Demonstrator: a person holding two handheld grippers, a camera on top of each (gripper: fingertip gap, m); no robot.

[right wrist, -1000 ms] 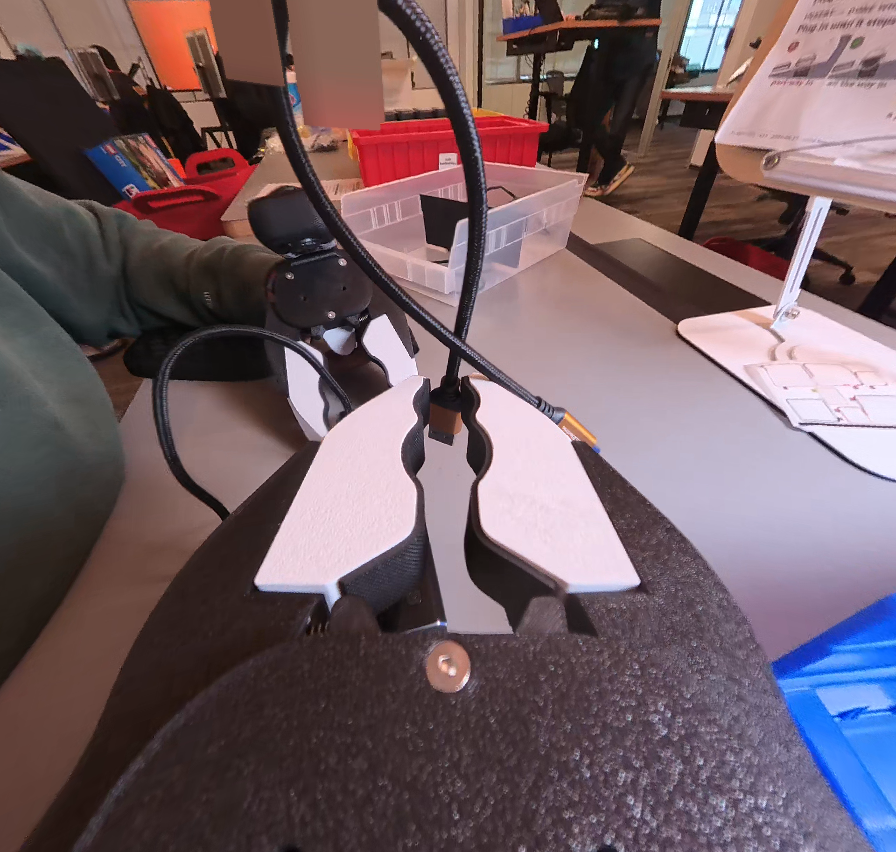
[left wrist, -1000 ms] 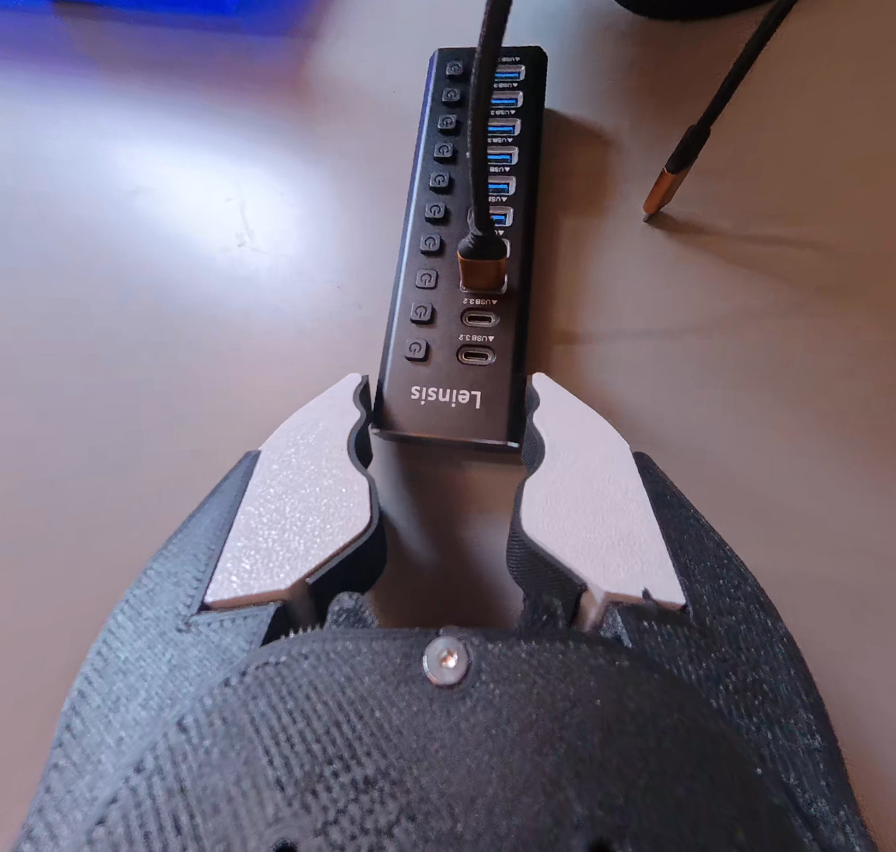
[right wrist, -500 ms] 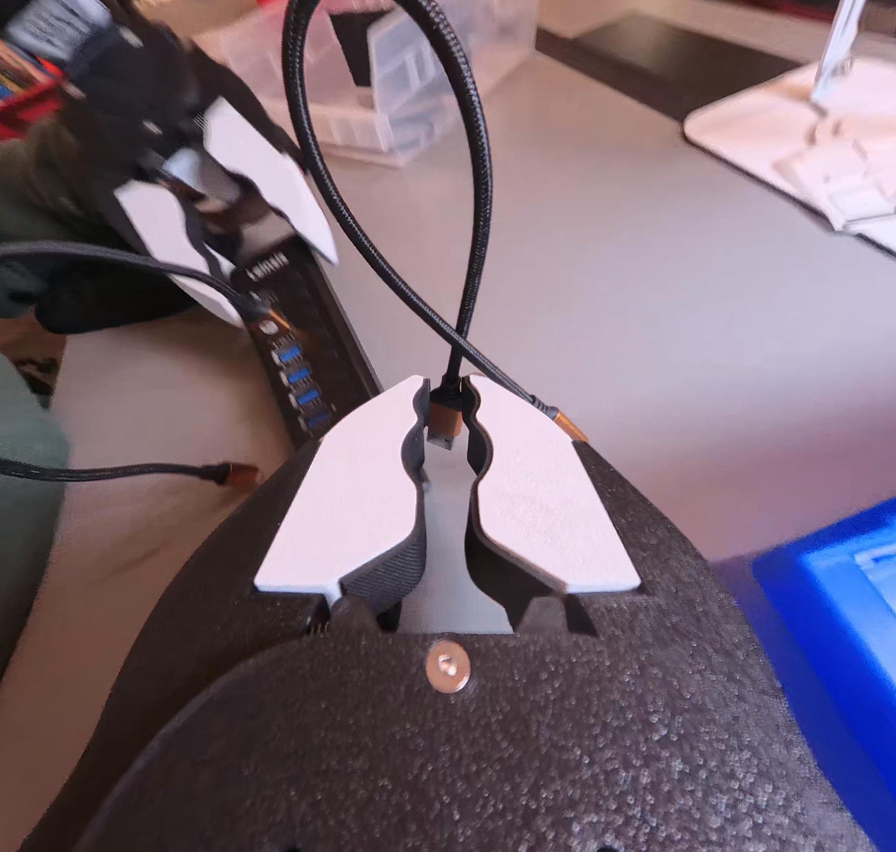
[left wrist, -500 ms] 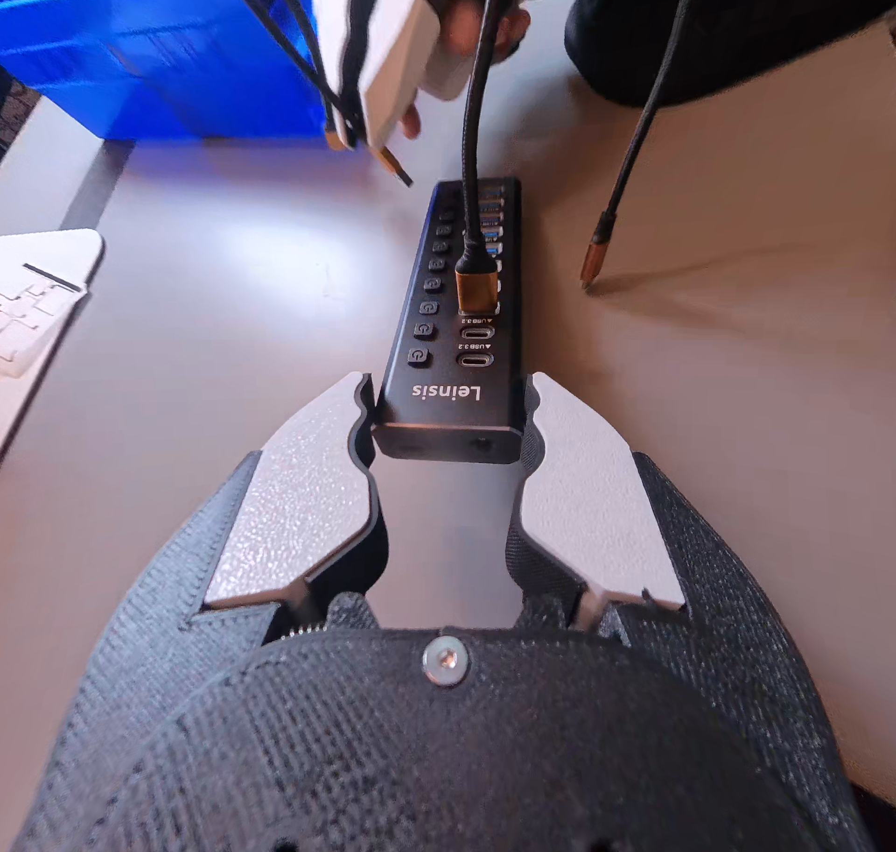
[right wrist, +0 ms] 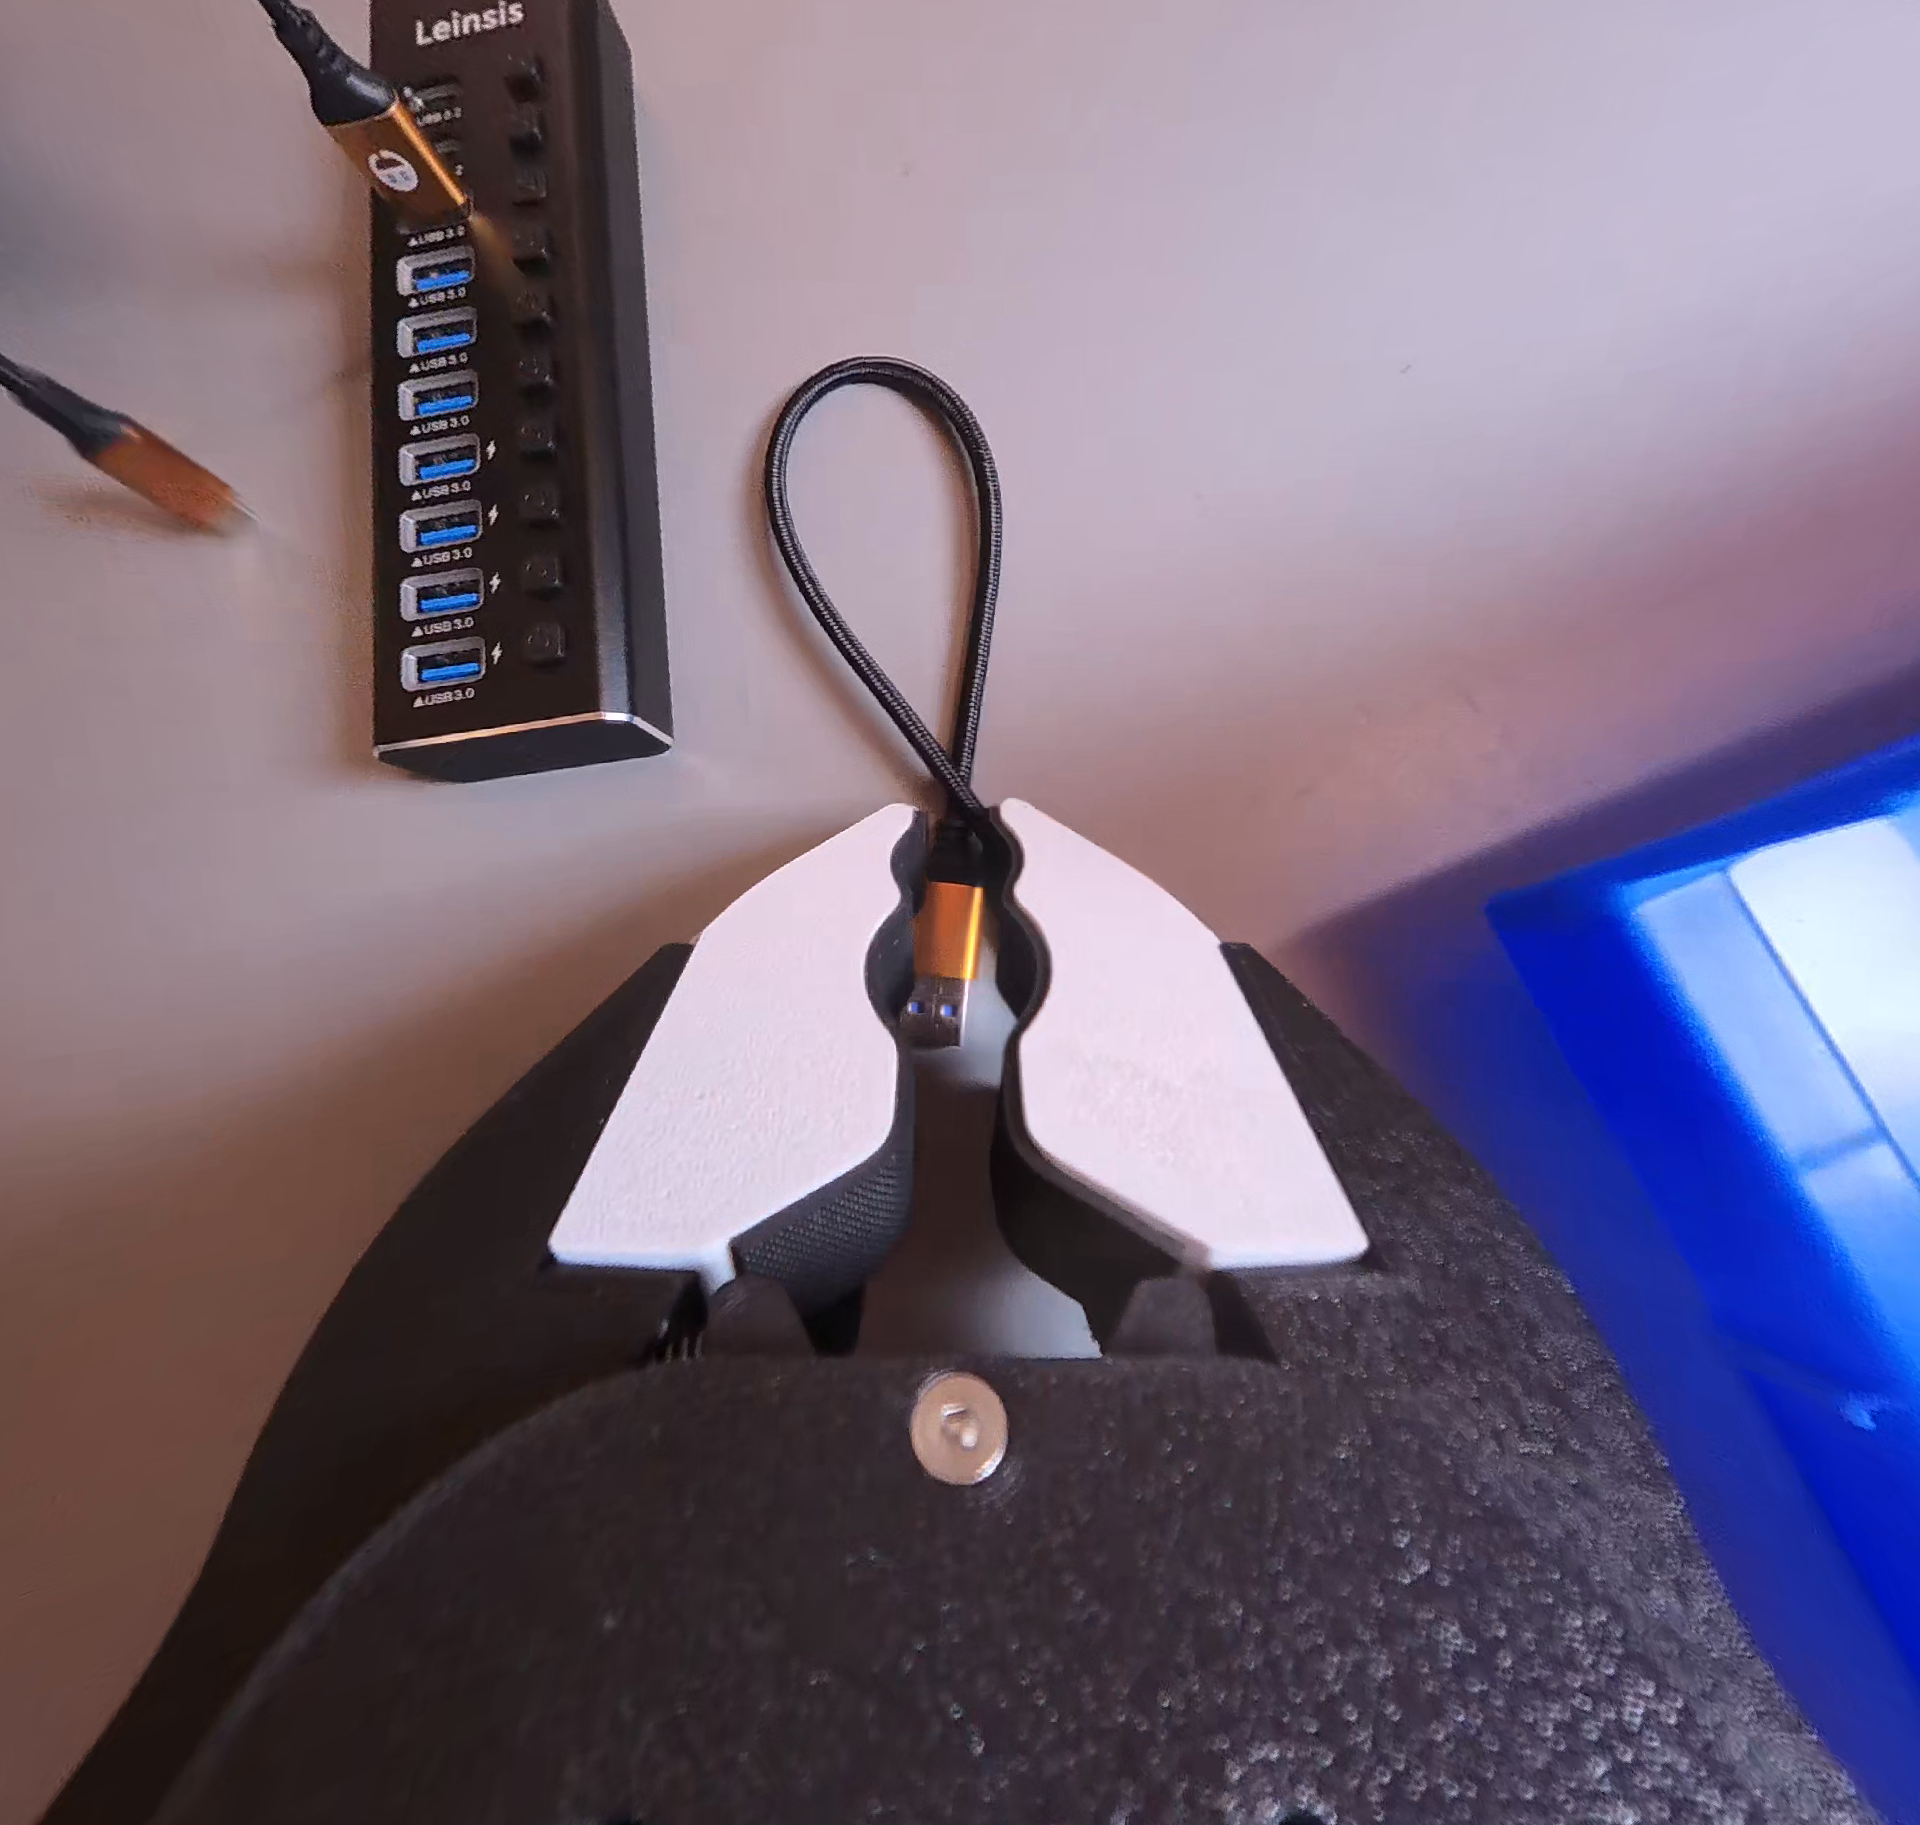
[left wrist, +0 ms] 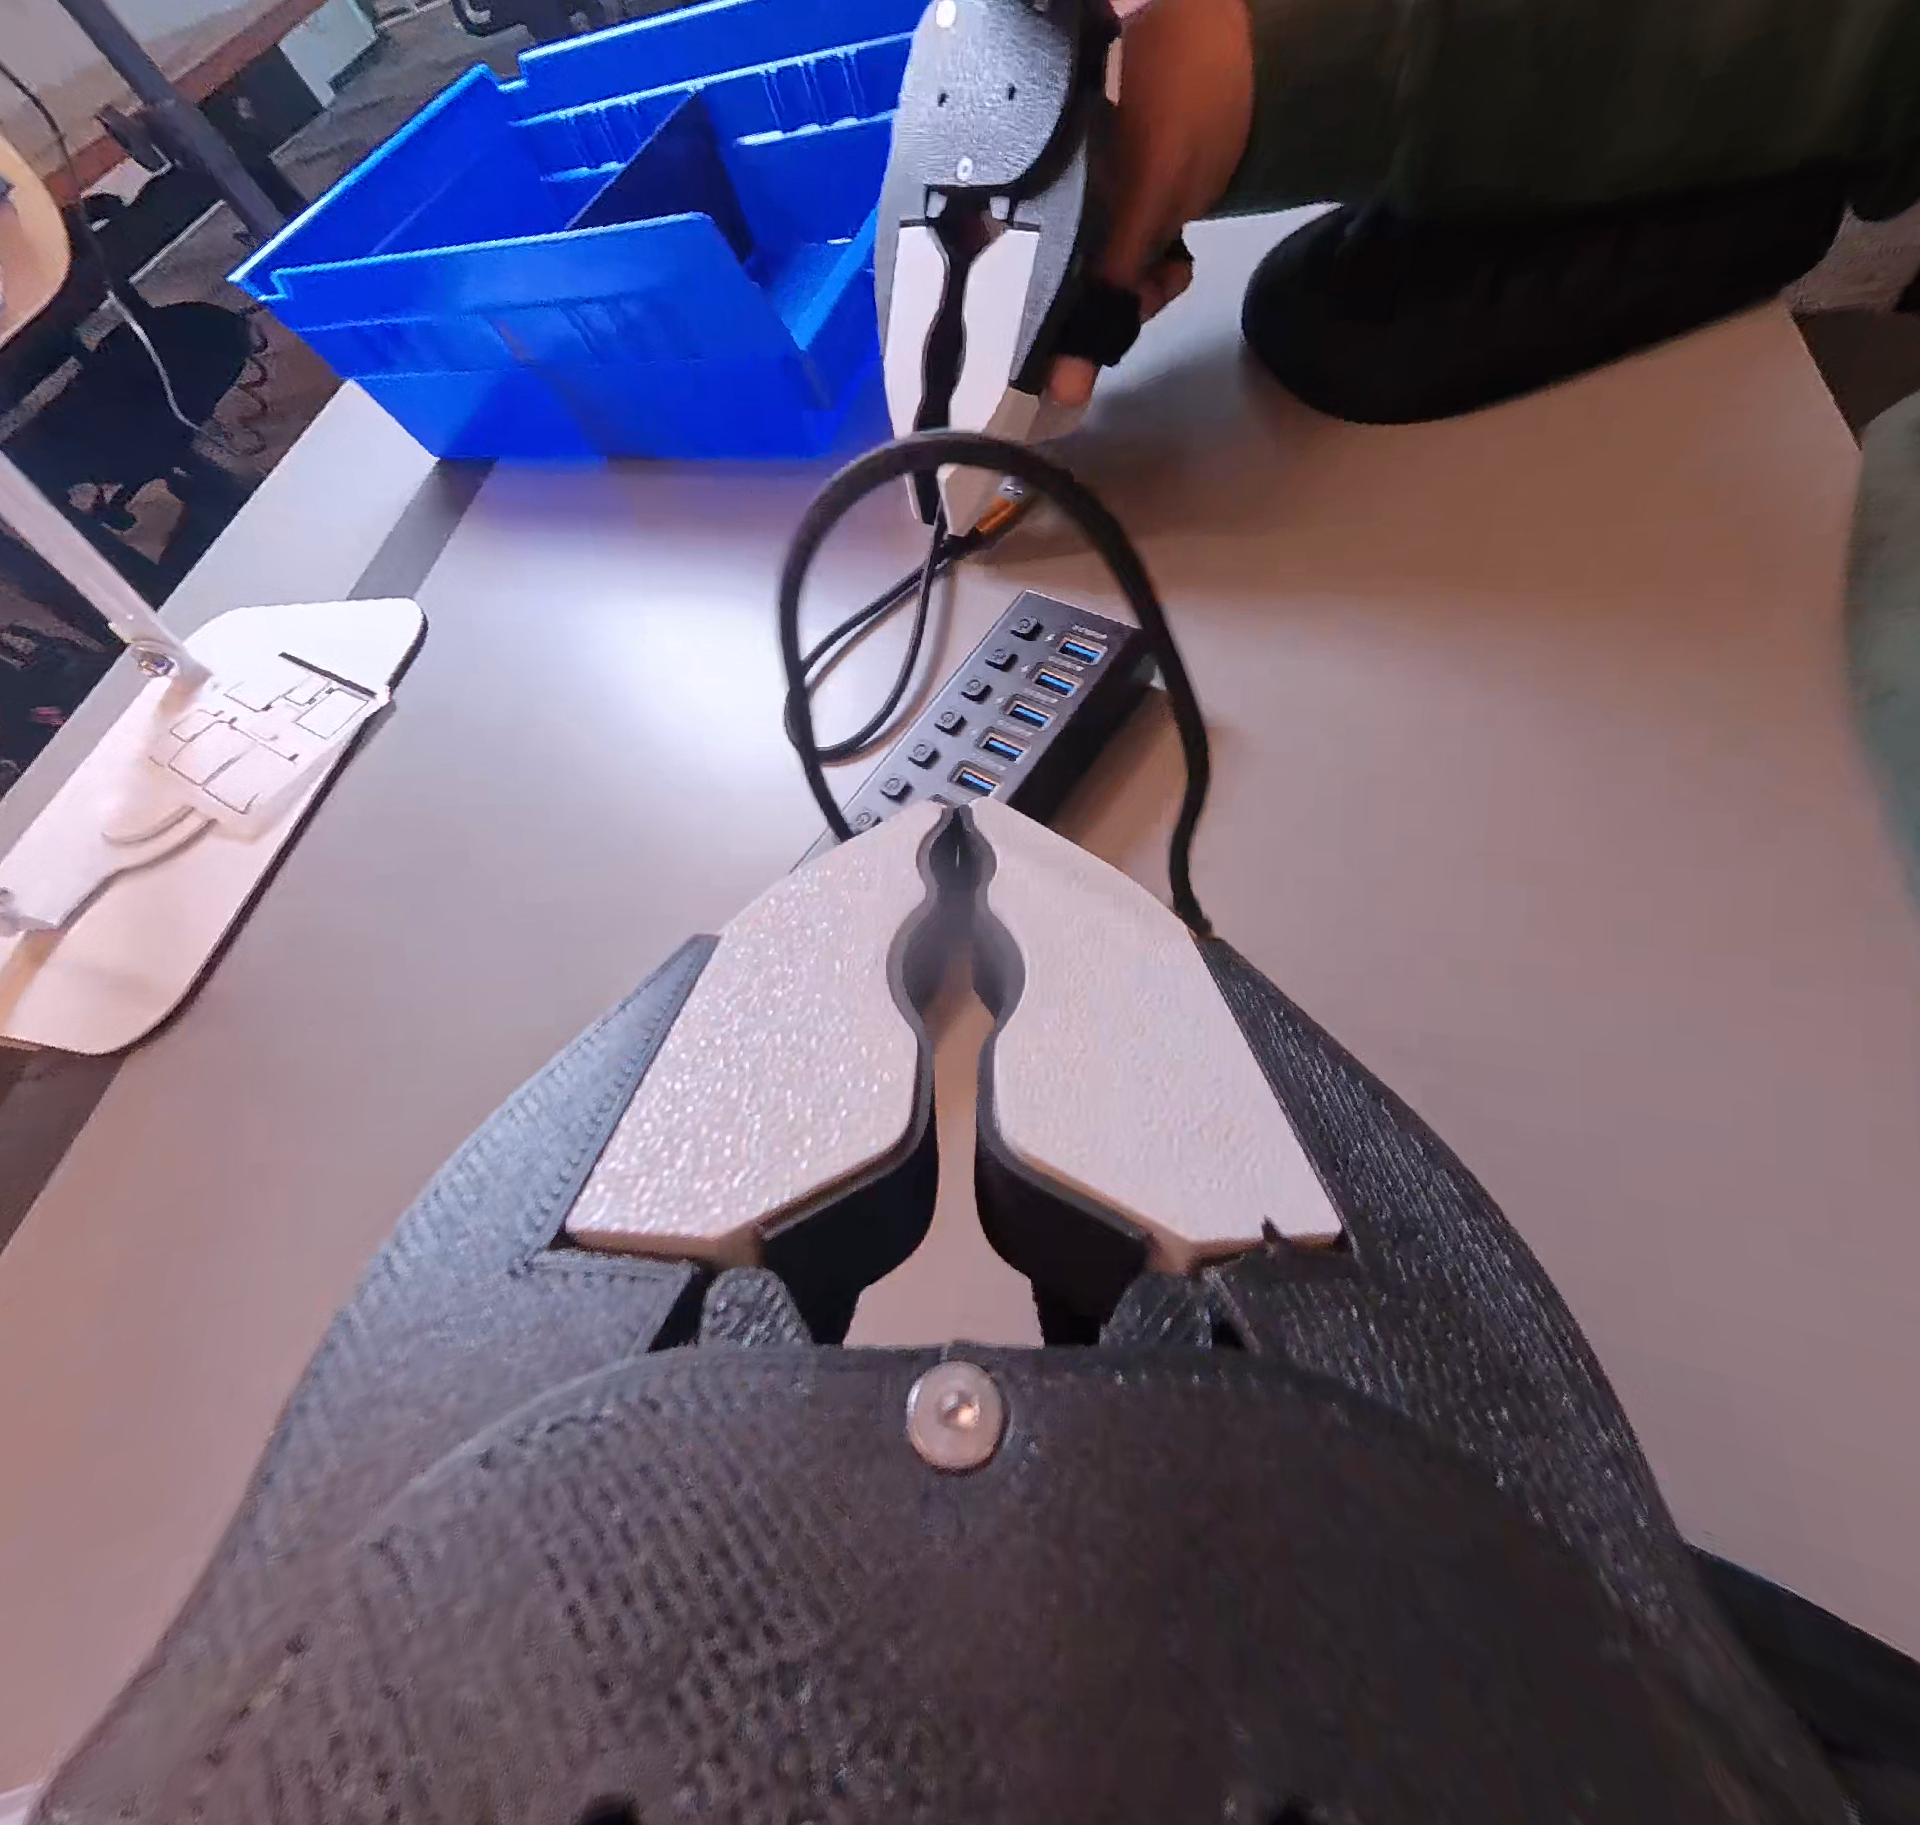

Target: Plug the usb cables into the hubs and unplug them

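On the grey table (right wrist: 1247, 269) lies a black hub (right wrist: 520, 373) with 1 gold plug (right wrist: 400, 160) seated near its labelled end; a row of blue ports sits free below it. Beside the hub, the right gripper (right wrist: 961, 819) is pinched tight on a short black cable (right wrist: 883, 549), whose gold plug (right wrist: 951, 934) points back between the fingers while the cord loops forward. Another loose gold plug (right wrist: 166, 482) hangs left of the hub. Nearer, the left gripper (left wrist: 956, 825) has its tips together, holding nothing. A blue bin (left wrist: 582, 289) stands behind.
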